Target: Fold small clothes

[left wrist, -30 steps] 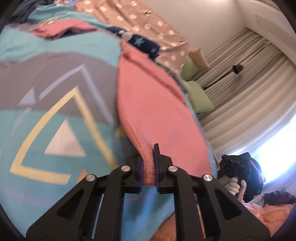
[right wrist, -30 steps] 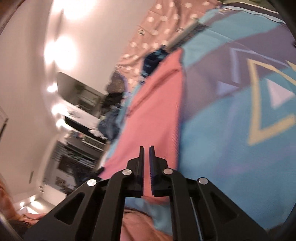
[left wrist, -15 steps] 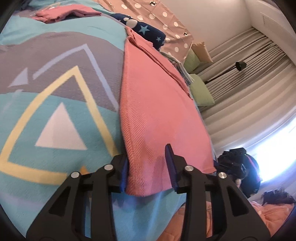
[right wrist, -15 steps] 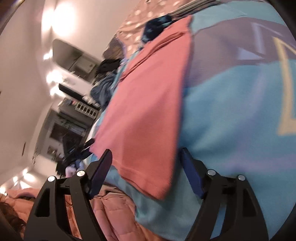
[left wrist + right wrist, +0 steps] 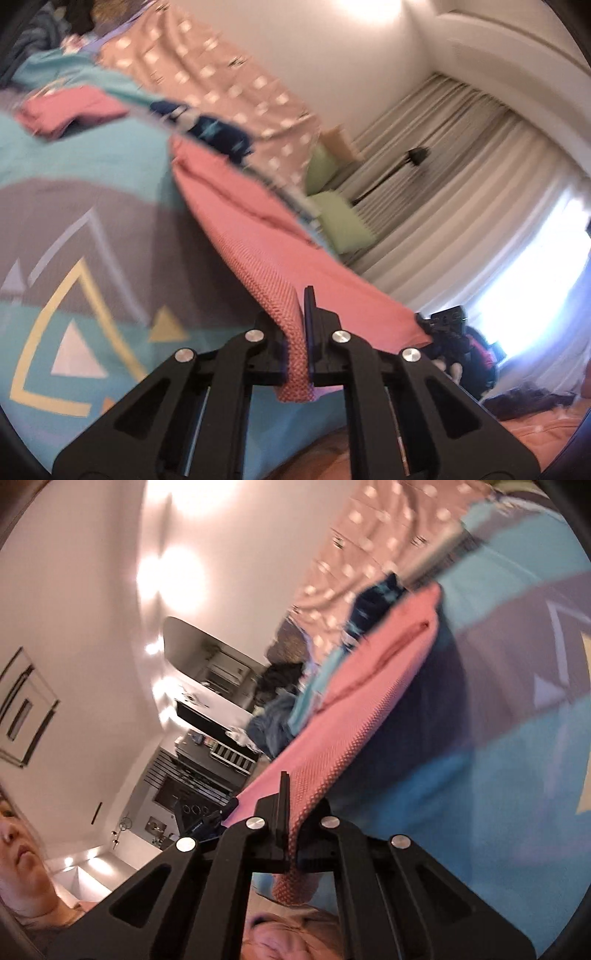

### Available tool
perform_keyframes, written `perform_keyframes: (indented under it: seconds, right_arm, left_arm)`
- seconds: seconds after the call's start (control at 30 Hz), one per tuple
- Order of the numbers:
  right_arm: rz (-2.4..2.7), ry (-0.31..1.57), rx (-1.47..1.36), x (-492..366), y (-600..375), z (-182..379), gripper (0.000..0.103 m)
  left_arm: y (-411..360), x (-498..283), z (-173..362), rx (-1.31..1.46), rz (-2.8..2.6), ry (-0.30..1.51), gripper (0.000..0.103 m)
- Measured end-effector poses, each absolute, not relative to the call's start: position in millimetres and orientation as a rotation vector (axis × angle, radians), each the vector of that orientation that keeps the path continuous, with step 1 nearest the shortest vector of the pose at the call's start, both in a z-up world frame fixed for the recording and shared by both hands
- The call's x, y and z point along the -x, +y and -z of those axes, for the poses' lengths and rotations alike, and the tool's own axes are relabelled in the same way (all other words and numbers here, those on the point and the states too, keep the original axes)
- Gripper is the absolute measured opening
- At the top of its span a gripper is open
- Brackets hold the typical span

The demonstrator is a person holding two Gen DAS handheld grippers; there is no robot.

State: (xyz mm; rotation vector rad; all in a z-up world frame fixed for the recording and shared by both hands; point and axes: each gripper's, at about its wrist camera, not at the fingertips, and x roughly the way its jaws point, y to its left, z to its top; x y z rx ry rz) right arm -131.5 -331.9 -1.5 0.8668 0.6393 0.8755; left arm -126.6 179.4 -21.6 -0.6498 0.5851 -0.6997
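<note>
A pink knit garment (image 5: 258, 236) lies stretched over the patterned teal and grey bedspread (image 5: 81, 229). My left gripper (image 5: 301, 325) is shut on the garment's near corner and lifts that edge off the bed. In the right wrist view the same pink garment (image 5: 354, 716) runs away from me, and my right gripper (image 5: 291, 812) is shut on its other near corner, also raised. The other gripper (image 5: 447, 317) shows at the garment's far right edge in the left wrist view.
A folded pink item (image 5: 70, 110) and a dark blue star-print cloth (image 5: 218, 129) lie farther up the bed, with a dotted pink cover (image 5: 221, 88) and green pillows (image 5: 343, 225) behind. Curtains and a bright window are to the right. A dresser (image 5: 207, 716) and clothes pile (image 5: 273, 723) show in the right wrist view.
Half a second ago both grippers were open over the flat garment's near edge. Now both have shut on its corners and lifted the edge off the bed.
</note>
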Motion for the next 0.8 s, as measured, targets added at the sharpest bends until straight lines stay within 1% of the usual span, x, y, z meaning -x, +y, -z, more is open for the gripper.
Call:
perform_keyframes:
  seconds: [0.17, 0.27, 0.53, 0.8]
  right_arm:
    - [-0.848, 0.491, -0.782, 161, -346, -51, 0.003]
    - [-0.767, 0.502, -0.715, 165, -353, -58, 0.003]
    - [-0.689, 0.623, -0.796, 107, -338, -12, 0.003]
    - [-0.676, 0.583, -0.768, 63, -338, -14, 0.006]
  left_arm:
    - [170, 166, -30, 0.583, 0.745, 0.464, 0.006]
    - [162, 174, -45, 0.531, 0.728, 0.461, 0.006]
    - [155, 122, -14, 0.563, 0.613, 0.581, 0.006]
    - [160, 77, -12, 0.581, 0.563, 0.599, 0.007]
